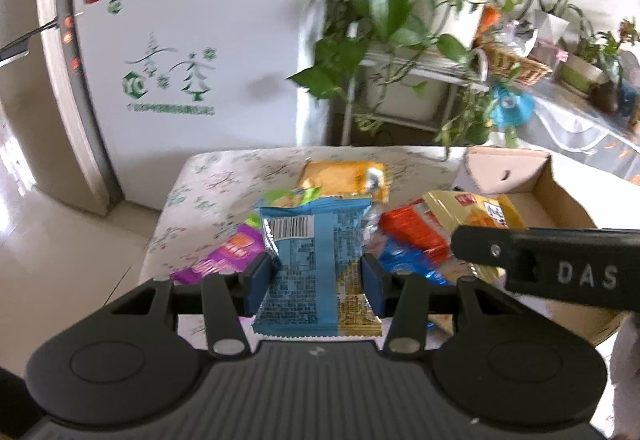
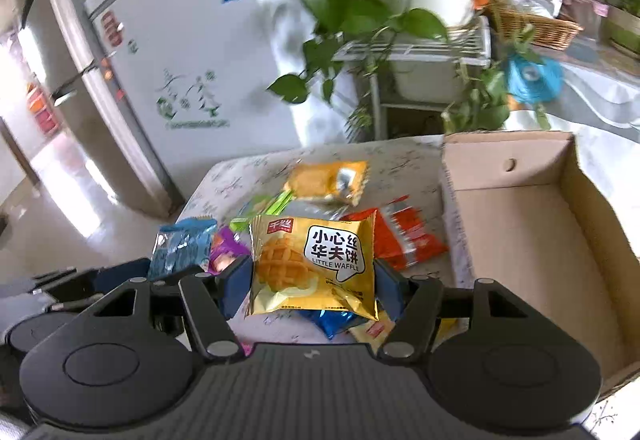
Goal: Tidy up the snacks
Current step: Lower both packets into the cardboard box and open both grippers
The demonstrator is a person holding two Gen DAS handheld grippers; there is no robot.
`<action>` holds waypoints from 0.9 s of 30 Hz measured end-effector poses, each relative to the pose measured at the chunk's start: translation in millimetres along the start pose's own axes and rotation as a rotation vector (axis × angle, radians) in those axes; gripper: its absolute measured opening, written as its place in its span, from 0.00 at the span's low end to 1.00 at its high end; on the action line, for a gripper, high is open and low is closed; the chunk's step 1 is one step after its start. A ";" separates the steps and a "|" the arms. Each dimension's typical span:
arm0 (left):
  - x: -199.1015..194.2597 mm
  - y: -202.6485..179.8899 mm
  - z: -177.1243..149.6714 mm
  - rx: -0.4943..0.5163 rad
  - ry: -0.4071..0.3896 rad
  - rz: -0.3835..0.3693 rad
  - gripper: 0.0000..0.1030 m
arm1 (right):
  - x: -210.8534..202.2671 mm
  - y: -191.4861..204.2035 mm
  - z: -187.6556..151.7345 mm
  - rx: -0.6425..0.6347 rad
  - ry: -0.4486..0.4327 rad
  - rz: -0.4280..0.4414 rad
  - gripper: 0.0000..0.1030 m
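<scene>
My left gripper [image 1: 316,286] is shut on a blue snack packet [image 1: 316,264], held back side up with its barcode showing, above the snack pile. My right gripper [image 2: 312,290] is shut on a yellow Little Waffle packet [image 2: 316,268], lifted over the table. In the left wrist view the right gripper's black finger [image 1: 560,264] reaches in from the right. In the right wrist view the blue packet [image 2: 182,248] and the left gripper show at the lower left. An open cardboard box [image 2: 532,224] with nothing in it stands to the right of the pile.
On the flower-patterned tablecloth [image 1: 224,175] lie an orange-yellow packet [image 1: 344,179], a red-orange packet [image 2: 404,236], a purple one [image 1: 224,260], green ones and a blue one. Behind the table stand a white fridge [image 1: 180,51], a plant stand [image 2: 420,51] and a wicker basket [image 2: 536,25].
</scene>
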State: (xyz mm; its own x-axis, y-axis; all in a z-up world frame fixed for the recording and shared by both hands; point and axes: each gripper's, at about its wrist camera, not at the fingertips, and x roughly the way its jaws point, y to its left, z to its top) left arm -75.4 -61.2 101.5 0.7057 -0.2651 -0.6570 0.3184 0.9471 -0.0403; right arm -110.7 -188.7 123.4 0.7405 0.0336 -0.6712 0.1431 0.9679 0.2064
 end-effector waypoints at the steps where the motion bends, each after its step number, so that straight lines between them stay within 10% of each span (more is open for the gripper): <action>1: -0.1 -5.1 1.4 0.006 -0.003 -0.008 0.46 | -1.8 -3.4 1.7 0.011 -0.007 -0.005 0.69; 27: 33.2 -145.1 17.3 0.090 0.072 -0.318 0.46 | -50.5 -133.0 18.5 0.490 -0.122 -0.178 0.71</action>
State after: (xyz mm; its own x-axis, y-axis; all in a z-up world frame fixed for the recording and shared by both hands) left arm -87.2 -210.6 98.5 0.5161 -0.5284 -0.6742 0.5726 0.7982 -0.1872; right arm -155.0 -323.7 143.0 0.7436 -0.1778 -0.6446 0.5415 0.7257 0.4244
